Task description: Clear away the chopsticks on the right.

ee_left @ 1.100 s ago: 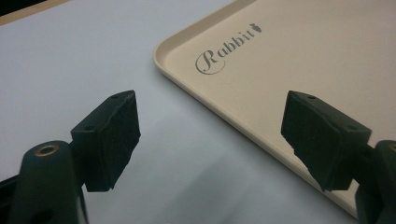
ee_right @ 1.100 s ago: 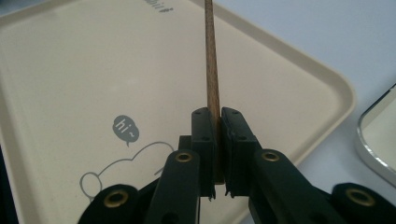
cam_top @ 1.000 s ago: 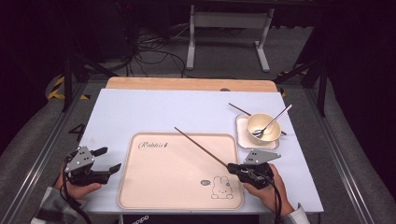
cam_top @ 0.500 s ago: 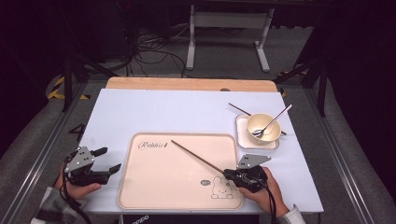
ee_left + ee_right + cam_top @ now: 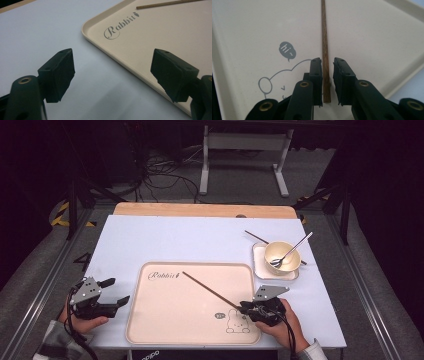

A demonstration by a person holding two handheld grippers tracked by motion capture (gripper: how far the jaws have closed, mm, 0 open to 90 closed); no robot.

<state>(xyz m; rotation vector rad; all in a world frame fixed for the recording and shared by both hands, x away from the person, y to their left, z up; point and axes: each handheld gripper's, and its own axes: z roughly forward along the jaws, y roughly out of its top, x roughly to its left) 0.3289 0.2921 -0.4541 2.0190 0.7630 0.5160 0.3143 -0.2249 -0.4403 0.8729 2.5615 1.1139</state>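
Observation:
A long brown chopstick [image 5: 210,291] lies slantwise on the beige "Rabbit" tray [image 5: 170,315]. My right gripper [image 5: 243,307] rests low at the tray's near right, by the rabbit drawing. In the right gripper view the chopstick [image 5: 324,37] runs between the jaws of my right gripper [image 5: 327,75], which have just been opening. A thin gap shows beside the stick, so the pads no longer press on it. My left gripper [image 5: 116,290] stands open and empty over the table just left of the tray; the left gripper view [image 5: 112,72] shows the tray corner [image 5: 150,37] and the chopstick's tip [image 5: 170,3].
At the right, a cream bowl [image 5: 281,254] holding a metal spoon [image 5: 295,247] stands on a small white plate [image 5: 262,270]. A second chopstick [image 5: 256,236] lies partly under it. The pale blue table [image 5: 175,240] ends in a wooden strip at the far side.
The right hand shifted a little left and the chopstick came down flat onto the tray. The right jaws parted slightly off the stick. The left gripper kept still.

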